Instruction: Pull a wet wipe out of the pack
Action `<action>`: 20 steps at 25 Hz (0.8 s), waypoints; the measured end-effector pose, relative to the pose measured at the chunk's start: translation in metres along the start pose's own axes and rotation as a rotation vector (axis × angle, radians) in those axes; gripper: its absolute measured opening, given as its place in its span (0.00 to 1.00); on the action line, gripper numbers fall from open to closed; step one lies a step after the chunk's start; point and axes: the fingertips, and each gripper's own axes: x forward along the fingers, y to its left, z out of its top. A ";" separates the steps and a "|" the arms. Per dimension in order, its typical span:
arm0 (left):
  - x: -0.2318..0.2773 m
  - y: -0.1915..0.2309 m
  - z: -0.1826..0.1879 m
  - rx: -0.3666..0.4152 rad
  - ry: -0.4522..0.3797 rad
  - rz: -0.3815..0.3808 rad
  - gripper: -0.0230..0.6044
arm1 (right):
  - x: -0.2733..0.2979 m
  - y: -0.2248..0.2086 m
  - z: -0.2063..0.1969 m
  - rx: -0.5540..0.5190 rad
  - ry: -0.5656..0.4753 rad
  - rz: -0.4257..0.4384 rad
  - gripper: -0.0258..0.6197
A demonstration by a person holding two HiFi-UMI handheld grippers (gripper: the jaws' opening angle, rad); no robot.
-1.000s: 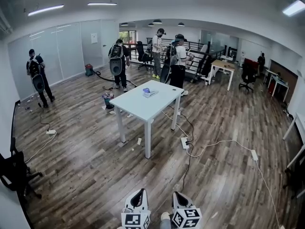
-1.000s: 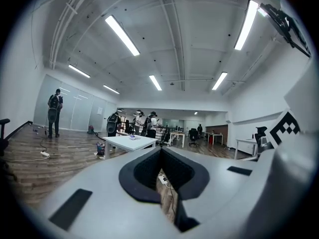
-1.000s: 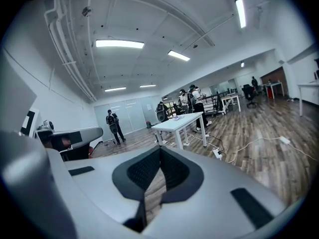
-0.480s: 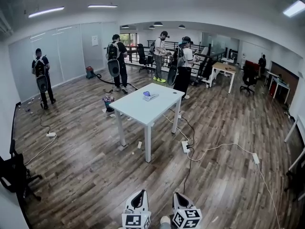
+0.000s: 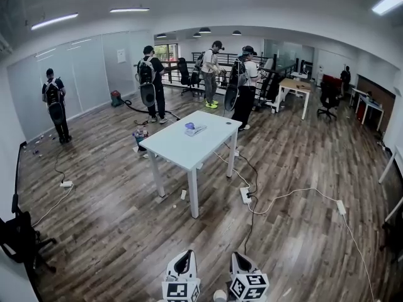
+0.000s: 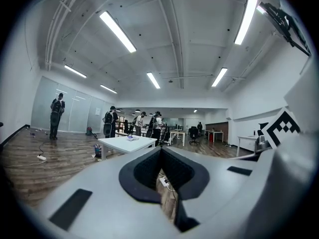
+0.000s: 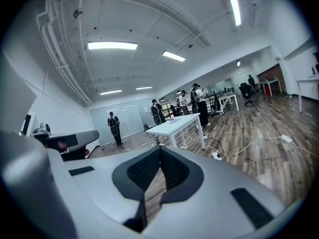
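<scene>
The wet wipe pack [image 5: 194, 128] lies far off on a white table [image 5: 182, 150] in the middle of the room, with a small blue thing beside it. Both grippers are low at the head view's bottom edge, well short of the table: my left gripper [image 5: 182, 255] and my right gripper [image 5: 238, 255] side by side. In the left gripper view the left gripper [image 6: 160, 150] is shut with nothing in it, and the table [image 6: 124, 143] is small ahead. In the right gripper view the right gripper [image 7: 160, 149] is shut and empty, and the table [image 7: 180, 124] stands beyond it.
Several people with backpacks stand past the table [image 5: 243, 83] and by the glass wall [image 5: 55, 102]. Cables and a power strip [image 5: 244, 194] lie on the wooden floor right of the table. A black chair [image 5: 19, 234] is at the left, and desks [image 5: 296, 88] stand at the back right.
The whole view has drawn somewhat nearer to the table. Both grippers keep their place at the bottom of the head view, still shut. The people at the back have shifted.
</scene>
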 end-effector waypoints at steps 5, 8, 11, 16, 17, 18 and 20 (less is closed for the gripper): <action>0.024 -0.004 0.003 0.007 0.007 -0.004 0.05 | 0.016 -0.015 0.011 0.013 0.003 -0.003 0.05; 0.042 -0.004 0.004 0.011 0.012 -0.001 0.05 | 0.029 -0.024 0.019 0.013 0.005 0.000 0.05; 0.058 -0.006 0.004 0.005 0.012 0.002 0.05 | 0.040 -0.034 0.023 0.012 0.007 0.003 0.05; 0.081 -0.009 0.002 -0.005 0.019 0.005 0.05 | 0.056 -0.049 0.032 0.003 0.008 0.004 0.05; 0.086 -0.009 0.003 -0.001 0.019 0.002 0.05 | 0.058 -0.051 0.035 0.001 0.009 0.003 0.05; 0.090 -0.010 0.004 -0.002 0.021 0.000 0.05 | 0.061 -0.054 0.038 -0.001 0.010 0.003 0.05; 0.101 -0.013 0.005 -0.009 0.025 0.003 0.05 | 0.067 -0.060 0.043 -0.002 0.014 0.004 0.05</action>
